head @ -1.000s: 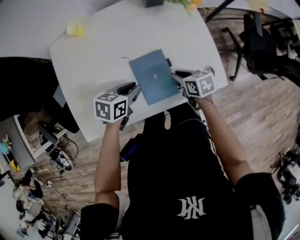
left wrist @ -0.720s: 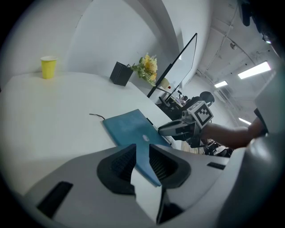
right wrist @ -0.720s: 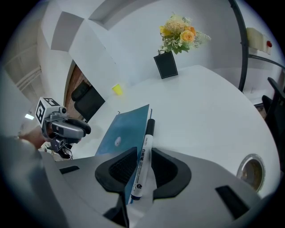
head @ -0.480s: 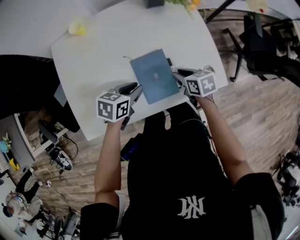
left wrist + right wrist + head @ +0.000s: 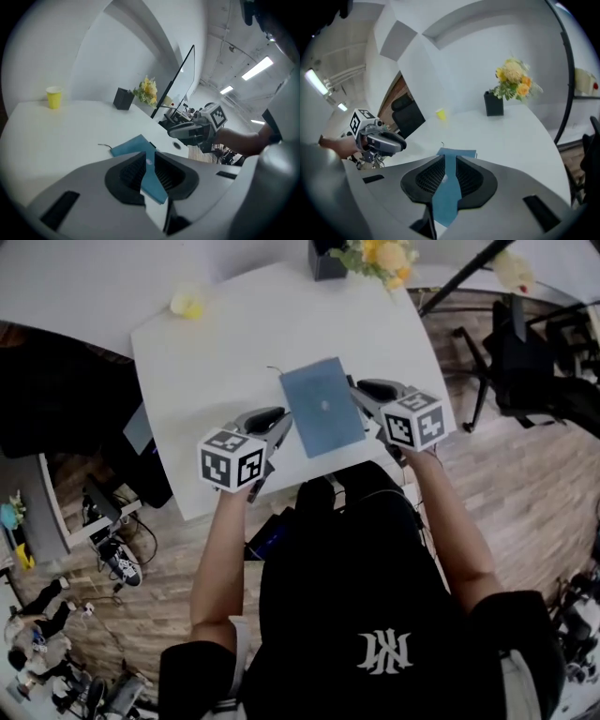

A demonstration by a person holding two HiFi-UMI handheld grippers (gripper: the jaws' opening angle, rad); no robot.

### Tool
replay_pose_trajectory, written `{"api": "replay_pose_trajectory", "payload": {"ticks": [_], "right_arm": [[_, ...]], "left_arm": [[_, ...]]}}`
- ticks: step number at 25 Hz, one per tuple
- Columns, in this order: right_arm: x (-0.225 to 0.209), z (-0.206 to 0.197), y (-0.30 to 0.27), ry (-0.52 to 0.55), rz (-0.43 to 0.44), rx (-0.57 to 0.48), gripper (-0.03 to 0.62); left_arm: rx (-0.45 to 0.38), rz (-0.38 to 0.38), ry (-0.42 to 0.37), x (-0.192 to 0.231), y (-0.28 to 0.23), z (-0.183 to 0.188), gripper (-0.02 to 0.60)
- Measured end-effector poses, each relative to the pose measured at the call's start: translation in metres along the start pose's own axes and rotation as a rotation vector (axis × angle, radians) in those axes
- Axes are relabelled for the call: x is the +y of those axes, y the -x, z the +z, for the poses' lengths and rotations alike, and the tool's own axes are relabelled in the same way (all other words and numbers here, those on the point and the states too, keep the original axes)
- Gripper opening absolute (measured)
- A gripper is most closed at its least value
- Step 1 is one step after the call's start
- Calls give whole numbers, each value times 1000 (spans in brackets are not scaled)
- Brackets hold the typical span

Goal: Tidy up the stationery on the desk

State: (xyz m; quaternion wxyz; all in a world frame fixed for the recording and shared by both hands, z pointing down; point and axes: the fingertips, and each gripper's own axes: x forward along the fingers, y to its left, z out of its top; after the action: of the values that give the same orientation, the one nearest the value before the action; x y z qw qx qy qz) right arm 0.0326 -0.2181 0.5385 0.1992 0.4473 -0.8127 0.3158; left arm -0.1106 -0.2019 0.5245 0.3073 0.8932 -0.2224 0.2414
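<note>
A blue notebook [image 5: 322, 406] lies flat on the white desk [image 5: 225, 352], close to its front edge. My left gripper [image 5: 281, 426] sits at the notebook's left edge and my right gripper [image 5: 359, 395] at its right edge. In the left gripper view the jaws [image 5: 146, 157] stand almost together, and the notebook [image 5: 131, 146] shows through the thin slit. The right gripper view is much the same: narrow slit [image 5: 450, 159], blue cover [image 5: 457, 153] beneath. Neither jaw pair visibly clamps the cover. Each gripper sees the other across the notebook.
A yellow cup [image 5: 187, 304] stands far left on the desk, and a black pot of yellow flowers [image 5: 328, 259] at the far edge. A thin wire [image 5: 275, 369] pokes out at the notebook's far corner. A black office chair [image 5: 525, 352] is off to the right.
The head view has shifted, so the desk sits further right and lower in the picture. Both grippers stay at the notebook's two sides, jaws unchanged.
</note>
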Motion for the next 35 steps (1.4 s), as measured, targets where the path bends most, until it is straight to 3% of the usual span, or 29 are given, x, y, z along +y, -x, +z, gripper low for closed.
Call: {"api": "replay_pose_trajectory", "payload": {"ticks": [4, 10, 14, 18, 24, 27, 35], "right_arm": [[34, 35, 19, 114, 84, -75, 67], [117, 65, 65, 396, 406, -230, 51], [143, 77, 110, 441, 550, -349, 51], [154, 76, 171, 413, 672, -470, 51], [144, 48, 243, 354, 729, -532, 51], [139, 25, 267, 351, 749, -522, 51], [151, -32, 305, 381, 825, -521, 49]], "left_arm": [[-125, -2, -47, -14, 26, 31, 26], [-286, -38, -128, -53, 64, 60, 3], [-376, -21, -165, -81, 91, 73, 3], [-558, -73, -202, -140, 132, 86, 3], [-695, -32, -215, -214, 155, 77, 3], [-710, -33, -225, -249, 153, 60, 3], [-690, 13, -131, -313, 139, -14, 3]]}}
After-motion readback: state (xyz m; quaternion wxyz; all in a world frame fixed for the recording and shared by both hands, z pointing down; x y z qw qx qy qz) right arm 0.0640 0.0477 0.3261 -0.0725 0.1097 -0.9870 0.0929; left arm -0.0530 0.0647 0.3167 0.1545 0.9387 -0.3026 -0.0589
